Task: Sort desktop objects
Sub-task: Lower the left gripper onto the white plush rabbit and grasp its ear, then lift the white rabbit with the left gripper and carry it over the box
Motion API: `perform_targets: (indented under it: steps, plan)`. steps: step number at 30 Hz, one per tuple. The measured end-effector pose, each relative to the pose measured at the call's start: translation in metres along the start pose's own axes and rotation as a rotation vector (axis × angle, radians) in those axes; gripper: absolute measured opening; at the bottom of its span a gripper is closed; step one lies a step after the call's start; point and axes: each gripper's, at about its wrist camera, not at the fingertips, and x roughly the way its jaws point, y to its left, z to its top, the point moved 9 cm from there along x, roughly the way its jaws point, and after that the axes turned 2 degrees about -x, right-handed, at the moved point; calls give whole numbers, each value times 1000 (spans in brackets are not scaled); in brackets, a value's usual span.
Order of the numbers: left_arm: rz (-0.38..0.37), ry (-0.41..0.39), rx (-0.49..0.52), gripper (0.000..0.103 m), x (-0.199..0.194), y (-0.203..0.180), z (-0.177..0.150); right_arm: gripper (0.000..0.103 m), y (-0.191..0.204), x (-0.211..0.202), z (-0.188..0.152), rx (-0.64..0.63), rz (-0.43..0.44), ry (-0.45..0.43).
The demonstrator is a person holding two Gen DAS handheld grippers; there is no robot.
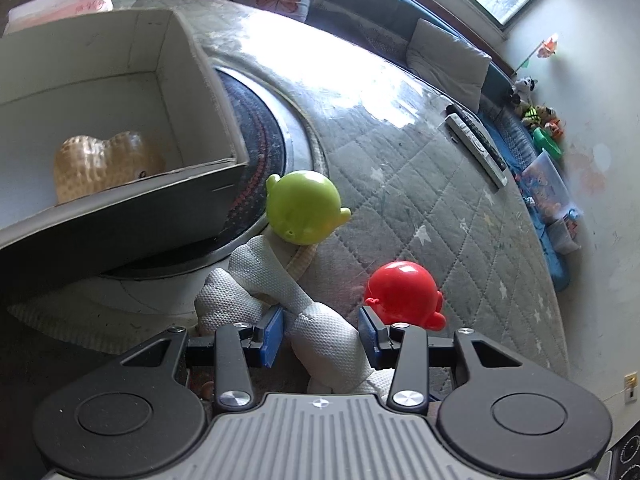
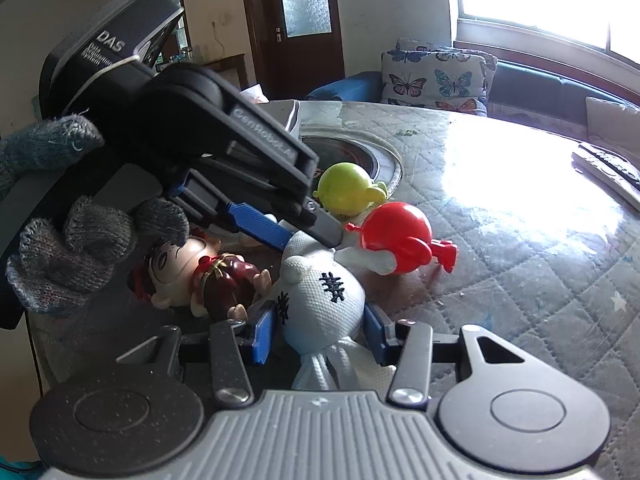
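The right gripper (image 2: 320, 330) is clenched on a white woven-fabric doll with black stitched marks (image 2: 324, 300), its blue pads pressed against both sides of the round head. White cords are seen trailing from the doll at six o'clock, under the gripper body. The left gripper (image 1: 320, 330) is spread around the same doll's limbs (image 1: 280, 280), with the blue pads standing apart from the fabric on either side; in the right wrist view it is seen reaching in from ten o'clock, held by a hand in a grey knitted glove (image 2: 76, 256).

At nine o'clock of the doll's head a small plastic figurine in dark red clothes (image 2: 200, 272) is laid on its back. At one o'clock a glossy red round-headed plastic toy (image 2: 396, 232) is found, touching the doll, and beyond it a lime-green one of the same shape (image 2: 346, 188). All are set on a grey quilted table cover with stars (image 1: 420, 200). At ten o'clock in the left wrist view an open white cardboard box (image 1: 192, 92) is seen, holding a tan dimpled peanut-shaped object (image 1: 100, 164).
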Motion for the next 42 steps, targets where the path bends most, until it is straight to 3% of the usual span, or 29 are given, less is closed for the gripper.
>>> perform_targets:
  steps: [6, 12, 27, 42]
  plan:
    - [-30, -18, 1, 30, -1, 0, -3, 46, 4, -2, -5, -12, -9, 9]
    - [-50, -35, -6, 28, -5, 2, -5, 45, 7, -3, -7, -18, -16, 15]
    - [-8, -29, 17, 36, -4, -4, -9, 48, 6, -8, -11, 28, -44, -2]
    - [21, -56, 52, 38, -2, -12, -17, 48, 1, -16, -12, 66, -26, -42]
